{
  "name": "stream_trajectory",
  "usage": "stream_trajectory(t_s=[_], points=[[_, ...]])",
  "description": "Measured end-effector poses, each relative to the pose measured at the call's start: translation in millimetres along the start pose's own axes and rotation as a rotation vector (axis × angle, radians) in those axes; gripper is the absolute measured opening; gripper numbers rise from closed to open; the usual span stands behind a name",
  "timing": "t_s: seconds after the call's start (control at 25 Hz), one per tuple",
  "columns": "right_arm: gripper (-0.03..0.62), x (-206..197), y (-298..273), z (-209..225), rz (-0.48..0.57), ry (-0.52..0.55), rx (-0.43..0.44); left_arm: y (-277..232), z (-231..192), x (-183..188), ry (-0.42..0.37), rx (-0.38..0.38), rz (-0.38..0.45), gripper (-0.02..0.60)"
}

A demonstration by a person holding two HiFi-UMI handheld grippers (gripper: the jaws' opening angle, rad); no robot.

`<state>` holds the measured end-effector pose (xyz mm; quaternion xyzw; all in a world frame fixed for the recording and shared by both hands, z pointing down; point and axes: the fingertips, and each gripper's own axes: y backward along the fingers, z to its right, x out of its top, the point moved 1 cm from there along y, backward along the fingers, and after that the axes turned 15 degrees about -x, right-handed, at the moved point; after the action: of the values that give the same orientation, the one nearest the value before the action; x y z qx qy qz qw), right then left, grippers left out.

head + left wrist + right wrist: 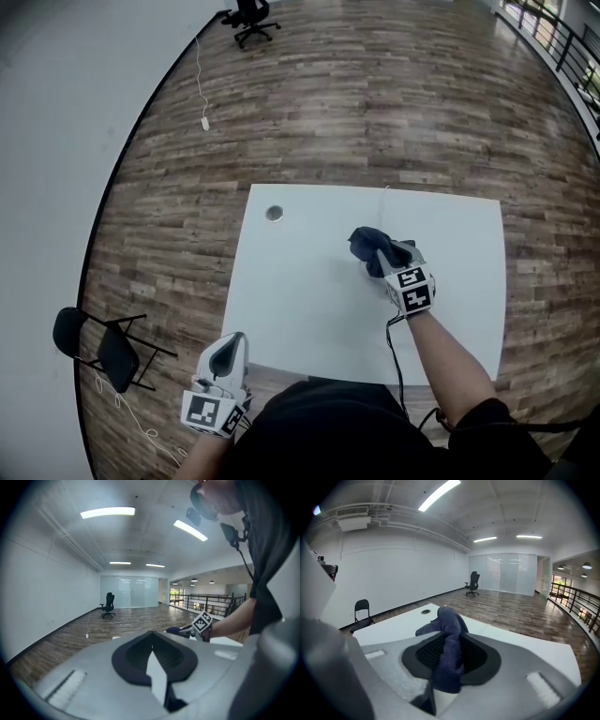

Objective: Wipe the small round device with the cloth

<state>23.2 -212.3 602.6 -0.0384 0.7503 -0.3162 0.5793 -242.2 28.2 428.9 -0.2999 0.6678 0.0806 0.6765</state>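
Observation:
The small round device lies near the far left corner of the white table; in the right gripper view the device shows as a small ring beyond the jaws. My right gripper hovers over the table's middle right, shut on a dark blue cloth that bunches out past its tips. That cloth hangs between the pads of the right gripper. My left gripper stays at the table's near left corner, shut and holding nothing; in its own view the left gripper has its jaws meeting.
A black folding chair stands on the wood floor left of the table. An office chair is far back, with a white cable lying on the floor. A black cord runs along my right arm.

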Motion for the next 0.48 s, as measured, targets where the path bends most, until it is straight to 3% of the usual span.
stream_trajectory(t_s=[0.32, 0.48], points=[[0.095, -18.6, -2.3, 21.9, -0.041, -0.080, -0.053, -3.7, -0.9, 5.7, -0.014, -0.007, 0.004, 0.003], [0.094, -42.7, -4.8, 23.3, -0.094, -0.054, -0.049, -4.0, 0.1, 3.5, -0.012, -0.012, -0.002, 0.003]])
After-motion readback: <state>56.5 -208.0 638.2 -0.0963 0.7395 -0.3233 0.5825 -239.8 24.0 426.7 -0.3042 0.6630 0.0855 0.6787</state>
